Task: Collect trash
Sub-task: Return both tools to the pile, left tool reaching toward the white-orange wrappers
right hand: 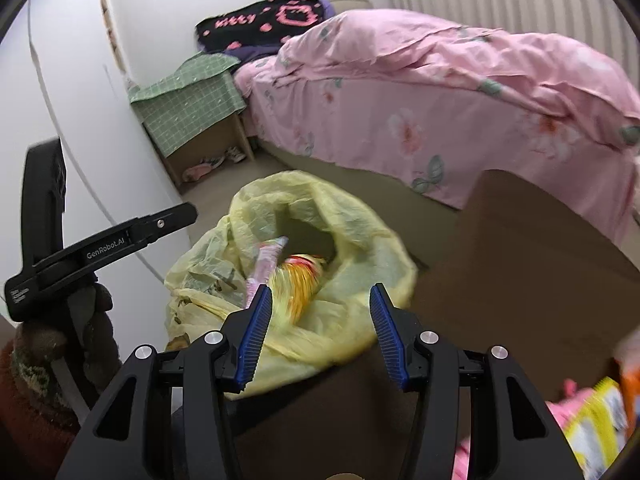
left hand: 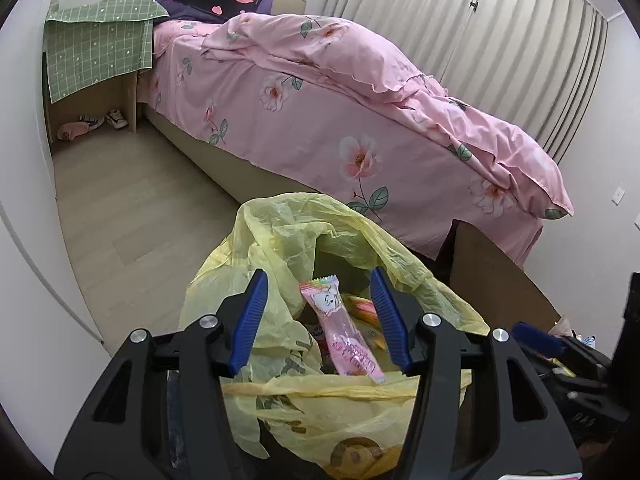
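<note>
**Two wrappers bagged, more waiting on the surface**

Your left claw (left hand: 318, 320) stands apart over the yellow bag (left hand: 280, 240), with the pink wrapper (left hand: 344, 332) dropping loose between its jaws into the mouth. Your right claw (right hand: 320, 332) is apart too and holds nothing; a yellow-orange packet (right hand: 296, 284) already lies inside. Bright packets (right hand: 596, 416) at the surface's (right hand: 520, 260) right edge remain, so you're likely only partway through.

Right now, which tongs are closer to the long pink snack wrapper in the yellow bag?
Left. The left tongs sit open around the long pink snack wrapper in the yellow plastic bag. The right tongs hover open just short of the bag.
</note>
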{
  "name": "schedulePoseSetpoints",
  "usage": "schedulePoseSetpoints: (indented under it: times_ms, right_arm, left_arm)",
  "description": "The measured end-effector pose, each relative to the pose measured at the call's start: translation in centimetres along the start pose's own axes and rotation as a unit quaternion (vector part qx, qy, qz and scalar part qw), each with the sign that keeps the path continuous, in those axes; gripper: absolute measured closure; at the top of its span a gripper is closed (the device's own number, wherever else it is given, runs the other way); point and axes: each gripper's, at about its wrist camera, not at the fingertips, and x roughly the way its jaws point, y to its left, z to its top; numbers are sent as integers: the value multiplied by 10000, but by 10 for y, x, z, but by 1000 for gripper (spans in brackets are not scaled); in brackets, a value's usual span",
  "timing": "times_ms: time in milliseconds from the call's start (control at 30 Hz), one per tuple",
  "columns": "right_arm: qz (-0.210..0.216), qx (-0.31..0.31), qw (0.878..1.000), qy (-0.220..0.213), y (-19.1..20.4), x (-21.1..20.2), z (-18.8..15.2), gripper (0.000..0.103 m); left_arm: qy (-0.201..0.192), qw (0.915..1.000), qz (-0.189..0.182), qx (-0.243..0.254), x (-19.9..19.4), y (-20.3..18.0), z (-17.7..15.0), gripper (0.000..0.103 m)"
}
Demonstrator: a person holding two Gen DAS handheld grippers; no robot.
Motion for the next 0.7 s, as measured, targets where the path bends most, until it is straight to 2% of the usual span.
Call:
schedulePoseSetpoints:
  times_ms: [267, 400, 467, 567, 700]
  right_arm:
    - [-830, 118, 9955, -432, -34, -87, -34, 55]
    - [-1459, 204, 9867, -690, -55, -136, -62, 55]
    - [-1725, 266, 9814, -793, -63, -157, -77, 55]
    - [-2039, 455, 9738, -899, -78, -186, -100, 55]
    - [-2251, 793, 9667, -921, -99, -214, -136, 55]
  left_arm:
    - [148, 9993, -255, 248, -10, -29, -15, 52]
    - [220, 9958, -479, 748, -14, -64, -29, 52]
    - [304, 9938, -652, 847, -15, -78, -35, 52]
    - [406, 9847, -1104, 1287, -20, -113, -50, 52]
    - [501, 9675, -1623, 1871, -23, -157, -69, 52]
